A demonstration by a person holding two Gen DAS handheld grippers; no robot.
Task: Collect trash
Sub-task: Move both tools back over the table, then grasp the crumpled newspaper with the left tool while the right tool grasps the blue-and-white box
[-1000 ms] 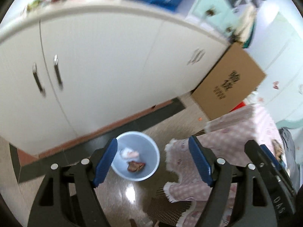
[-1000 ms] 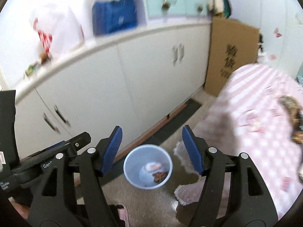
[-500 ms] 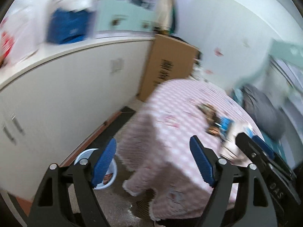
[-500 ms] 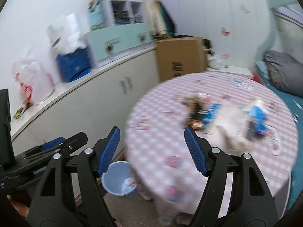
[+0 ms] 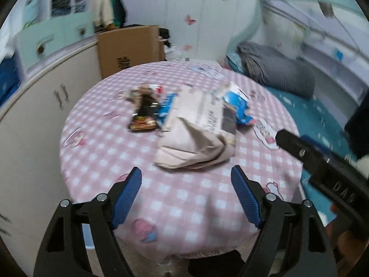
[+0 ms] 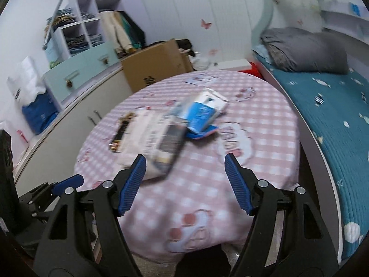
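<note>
1. The step in hand looks like the approach to the next piece of trash: both grippers hang short of the round pink-checked surface (image 5: 96,161), nothing yet grasped.
2. Left gripper (image 5: 185,196): jaws wide apart, empty, pointed at the crumpled newspaper (image 5: 196,133) at mid-surface.
3. Left of the paper lies a dark snack wrapper (image 5: 143,122); right of it, a blue-and-white packet (image 5: 237,106).
4. Right gripper (image 6: 185,182): jaws likewise spread and empty, the newspaper just beyond its left finger.
5. Next move, I judge: pick one item, descend, close on a raised fold.
6. Motion blur hides print and small scraps; no bin is visible.
</note>
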